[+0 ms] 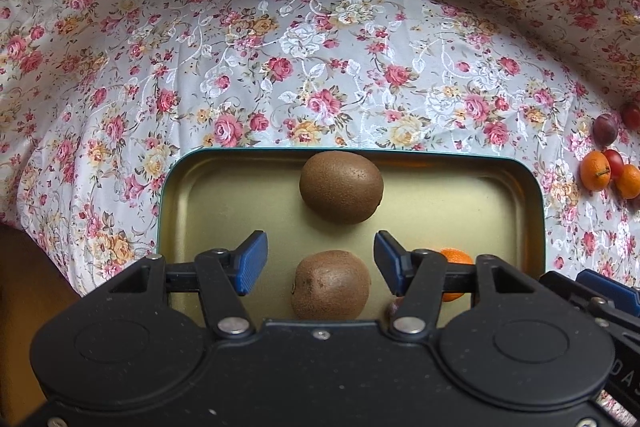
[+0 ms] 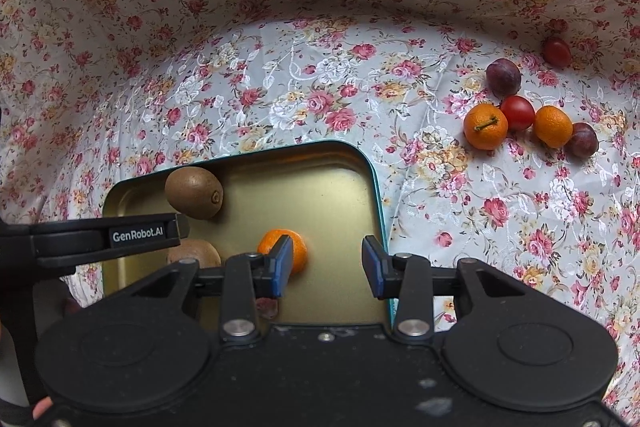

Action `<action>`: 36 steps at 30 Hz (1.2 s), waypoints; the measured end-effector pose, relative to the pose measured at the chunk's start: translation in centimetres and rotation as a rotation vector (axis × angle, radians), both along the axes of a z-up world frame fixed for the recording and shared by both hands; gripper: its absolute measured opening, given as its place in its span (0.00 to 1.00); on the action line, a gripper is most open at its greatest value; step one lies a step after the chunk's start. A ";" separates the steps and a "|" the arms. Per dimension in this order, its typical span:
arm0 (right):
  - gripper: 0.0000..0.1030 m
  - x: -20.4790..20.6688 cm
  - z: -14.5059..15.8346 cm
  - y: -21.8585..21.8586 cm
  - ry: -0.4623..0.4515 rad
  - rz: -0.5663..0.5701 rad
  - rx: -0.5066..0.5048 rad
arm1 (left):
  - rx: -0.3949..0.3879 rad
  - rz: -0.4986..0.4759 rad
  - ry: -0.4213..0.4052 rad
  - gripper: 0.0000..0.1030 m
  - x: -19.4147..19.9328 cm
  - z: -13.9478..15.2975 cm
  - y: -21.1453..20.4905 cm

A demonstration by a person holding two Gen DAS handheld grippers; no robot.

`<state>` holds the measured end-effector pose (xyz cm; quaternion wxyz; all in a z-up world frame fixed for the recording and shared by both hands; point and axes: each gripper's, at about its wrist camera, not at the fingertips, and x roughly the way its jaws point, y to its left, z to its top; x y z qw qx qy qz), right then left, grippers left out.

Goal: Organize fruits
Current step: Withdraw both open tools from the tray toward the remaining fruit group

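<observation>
A gold tin tray with a teal rim lies on the floral cloth. It holds two kiwis, a small orange and a dark red fruit, mostly hidden. My left gripper is open above the near kiwi, apart from it. My right gripper is open and empty over the tray's right part, the orange just behind its left finger. Loose oranges, plums and red tomatoes lie on the cloth at the right.
The floral cloth covers the table and rises as a backdrop behind. The left gripper's body reaches into the right wrist view at the left. The loose fruit also shows at the right edge of the left wrist view.
</observation>
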<state>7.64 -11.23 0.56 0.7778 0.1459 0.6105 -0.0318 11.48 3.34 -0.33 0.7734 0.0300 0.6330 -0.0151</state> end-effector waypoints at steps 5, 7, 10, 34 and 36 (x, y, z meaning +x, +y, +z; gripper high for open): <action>0.40 -0.1 -0.6 -0.7 0.041 -0.026 0.003 | 0.013 -0.025 0.001 0.61 -0.5 0.0 -0.9; 0.40 -0.2 -0.9 -1.1 0.056 -0.036 0.015 | 0.018 -0.039 0.001 0.61 -0.7 0.0 -1.3; 0.40 -0.5 -1.2 -1.6 0.075 -0.049 0.028 | 0.014 -0.053 0.008 0.61 -0.9 -0.1 -2.0; 0.40 -4.0 -1.7 -8.0 0.126 -0.182 0.029 | -0.005 -0.207 -0.002 0.62 -3.4 0.2 -10.5; 0.40 -4.5 -1.9 -9.0 0.131 -0.201 0.028 | -0.015 -0.219 0.003 0.62 -3.6 0.2 -11.4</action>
